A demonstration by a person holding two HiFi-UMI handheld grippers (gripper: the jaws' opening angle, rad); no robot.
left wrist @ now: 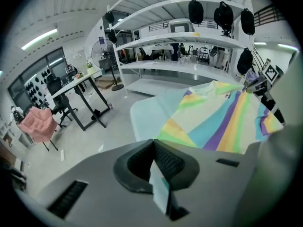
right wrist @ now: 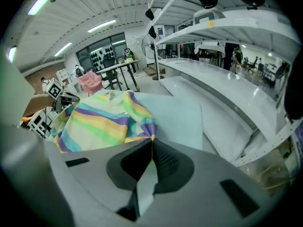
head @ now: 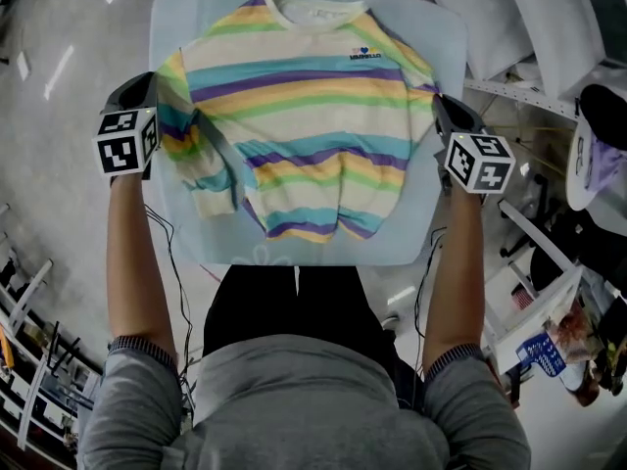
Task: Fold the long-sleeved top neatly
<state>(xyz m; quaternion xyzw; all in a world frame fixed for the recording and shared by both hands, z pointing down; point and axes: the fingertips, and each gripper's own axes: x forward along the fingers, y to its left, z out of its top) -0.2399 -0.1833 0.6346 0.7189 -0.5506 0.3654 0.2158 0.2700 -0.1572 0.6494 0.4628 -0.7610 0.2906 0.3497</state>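
Observation:
A long-sleeved top [head: 304,116] with yellow, teal, purple and green stripes lies face up on a pale blue table [head: 431,27]. Its left sleeve [head: 201,164] is folded in over the body. My left gripper [head: 155,84] is at the top's left shoulder edge. In the left gripper view this gripper [left wrist: 154,142] is shut, with a strip of pale and teal cloth pinched between the jaws. My right gripper [head: 438,98] is at the top's right edge. In the right gripper view it [right wrist: 151,142] is shut on pale cloth, and the striped top [right wrist: 99,122] runs from its tip.
White shelving [head: 509,27] stands right of the table, with bags and clutter [head: 558,341] on the floor beyond. Black-legged desks [left wrist: 85,98] and a pink chair [left wrist: 40,124] stand off to the left. The person's body is against the table's near edge.

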